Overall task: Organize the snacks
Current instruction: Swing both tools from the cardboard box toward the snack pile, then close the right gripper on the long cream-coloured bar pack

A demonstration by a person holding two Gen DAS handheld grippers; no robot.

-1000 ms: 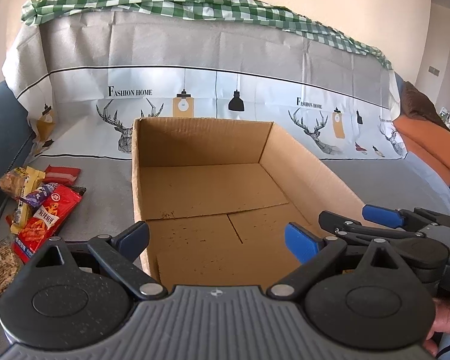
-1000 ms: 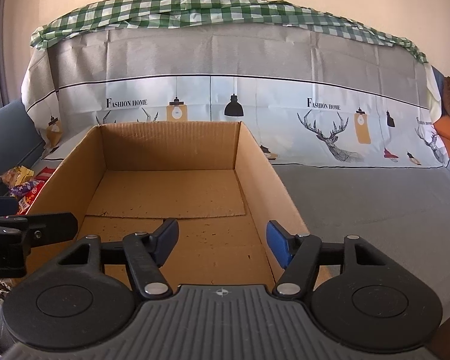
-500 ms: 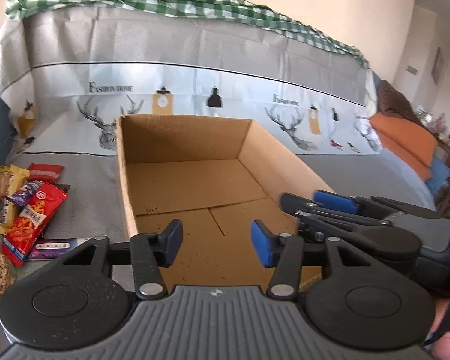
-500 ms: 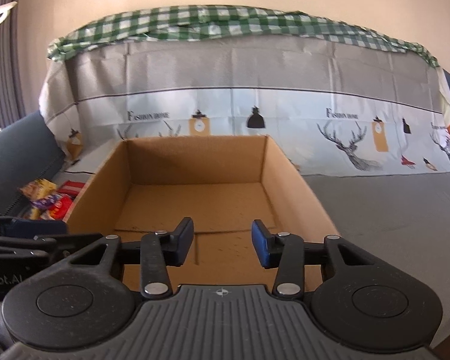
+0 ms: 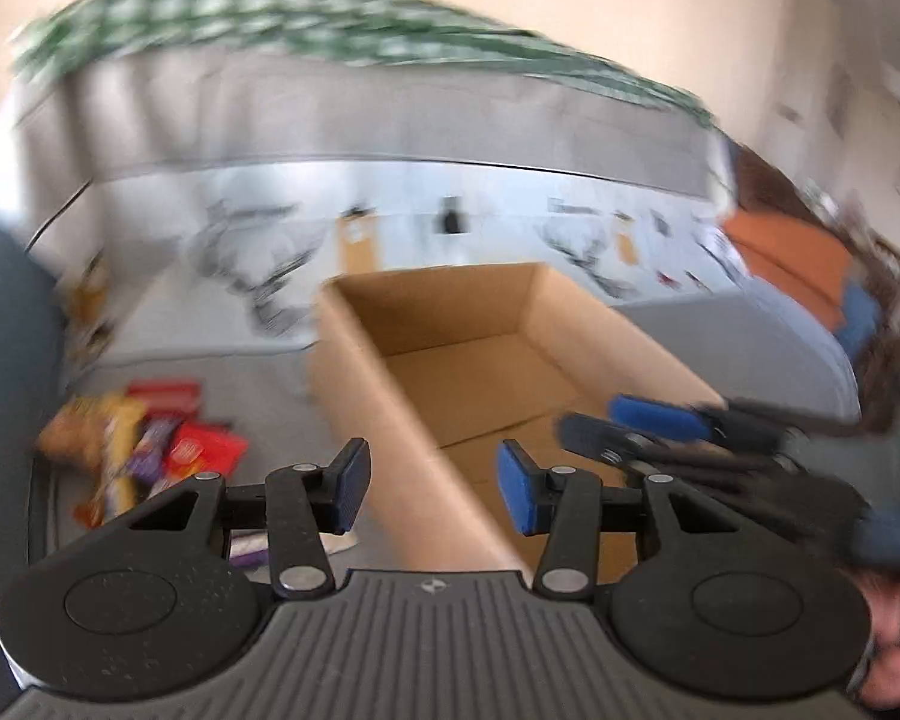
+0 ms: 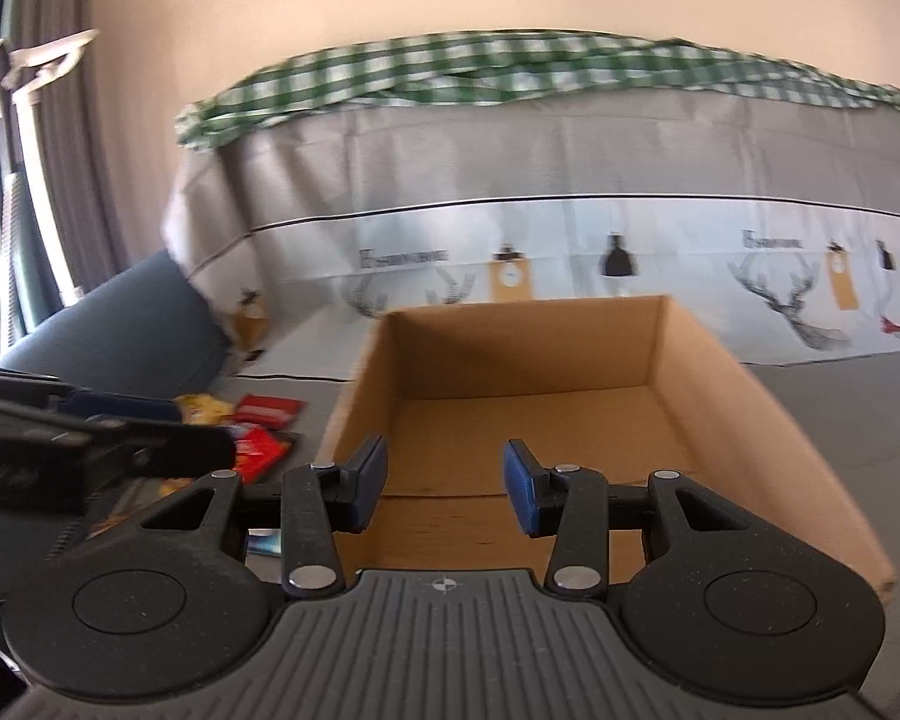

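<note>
Both claws stand partly spread with nothing between their blue pads: the left claw (image 5: 429, 495) has its jaws closing over the near left wall of the box, and the right claw (image 6: 444, 486) hangs above the box's near end, its pads apart and pinching nothing.

A sofa draped in a grey and white cloth printed with deer heads and lamps (image 6: 570, 228) fills the background, with a green and white checked cloth (image 6: 480, 69) along the top of its back. The seat under everything is a plain grey surface (image 5: 258, 396).

An open brown cardboard box (image 6: 780, 438) sits on that seat, flaps down, with only bare cardboard showing on the part of its floor in view.

Left of the box, apart from its wall, lies a loose heap of snack packets (image 5: 144, 444): red, yellow and purple wrappers overlapping one another, blurred in the left wrist view. A red packet (image 6: 267, 410) at the far edge of the heap shows more clearly in the right wrist view.

At the lower right of the left wrist view a person's hand (image 5: 897, 669) grips the right claw's handle.
</note>
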